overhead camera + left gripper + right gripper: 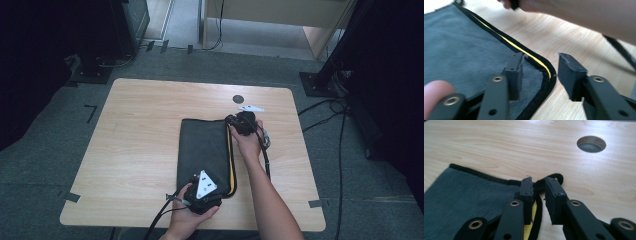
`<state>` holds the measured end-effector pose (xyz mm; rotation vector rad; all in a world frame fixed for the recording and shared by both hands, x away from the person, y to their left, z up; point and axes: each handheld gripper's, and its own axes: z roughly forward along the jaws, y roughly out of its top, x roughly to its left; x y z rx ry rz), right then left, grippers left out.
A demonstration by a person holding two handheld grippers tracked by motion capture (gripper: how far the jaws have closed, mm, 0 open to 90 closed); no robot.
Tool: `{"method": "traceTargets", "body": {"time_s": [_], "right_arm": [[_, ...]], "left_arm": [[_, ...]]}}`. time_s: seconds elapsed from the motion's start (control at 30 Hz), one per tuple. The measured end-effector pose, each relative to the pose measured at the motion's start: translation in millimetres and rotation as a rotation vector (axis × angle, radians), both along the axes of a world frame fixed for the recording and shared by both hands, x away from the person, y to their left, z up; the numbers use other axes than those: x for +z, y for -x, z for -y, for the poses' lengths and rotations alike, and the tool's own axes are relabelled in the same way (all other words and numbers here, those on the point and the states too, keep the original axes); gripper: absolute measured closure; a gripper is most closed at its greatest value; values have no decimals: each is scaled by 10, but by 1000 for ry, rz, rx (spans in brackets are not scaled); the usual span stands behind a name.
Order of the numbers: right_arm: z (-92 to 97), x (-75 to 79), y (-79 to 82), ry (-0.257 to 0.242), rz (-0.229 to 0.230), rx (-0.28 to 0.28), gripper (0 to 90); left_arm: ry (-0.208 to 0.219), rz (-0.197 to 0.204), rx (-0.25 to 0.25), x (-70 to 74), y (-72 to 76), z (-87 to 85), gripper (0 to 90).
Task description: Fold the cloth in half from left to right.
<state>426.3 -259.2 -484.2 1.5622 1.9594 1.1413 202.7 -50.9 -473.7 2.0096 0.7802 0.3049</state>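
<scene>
Item one: a dark grey folded cloth [202, 150] with black binding and a yellow inner edge [510, 43], lying flat on the right half of my wooden table [135, 130], long side running away from me.

Item two: my left gripper [540, 72], at the cloth's near right corner. Its jaws stand apart; one rests on the grey pile, the other over bare wood, with the bound corner between them and not pinched.

Item three: my right gripper [539, 186], at the cloth's far right corner. Its jaws are nearly together with the black binding [537, 187] between them; I cannot tell whether the pads actually press on it.

Item four: a round hole [591, 144] in the tabletop beyond the right gripper, and a small white piece [251, 108] lying near it.
</scene>
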Motion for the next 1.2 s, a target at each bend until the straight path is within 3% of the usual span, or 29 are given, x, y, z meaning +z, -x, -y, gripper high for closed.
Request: {"method": "traceTargets", "body": {"time_s": [0.2, 0.4, 0.57, 0.73, 0.8, 1.0, 1.13, 1.2], "right_arm": [[90, 21, 356, -62, -6, -3, 727], [59, -65, 904, -15, -27, 44, 720], [56, -116, 1368, -27, -48, 62, 744], [32, -161, 1846, -26, -70, 73, 773], [15, -198, 1987, -20, -83, 80, 768], [15, -260, 2153, -100, -115, 71, 724], [-40, -267, 2153, -125, -130, 91, 707], [-82, -283, 2154, -109, -138, 103, 724]], "left_arm": [[-21, -9, 67, -70, -52, -507, 505], [-42, -44, 122, -244, -15, -916, 496], [-51, -49, 137, -302, 22, -1067, 487], [-135, -52, 110, -383, 72, -1108, 484], [-137, -53, 107, -380, 66, -1113, 484], [-159, -55, 100, -406, 58, -1096, 487], [-170, -59, 94, -426, 52, -1080, 487], [-172, -58, 92, -430, 51, -1078, 488]]}}
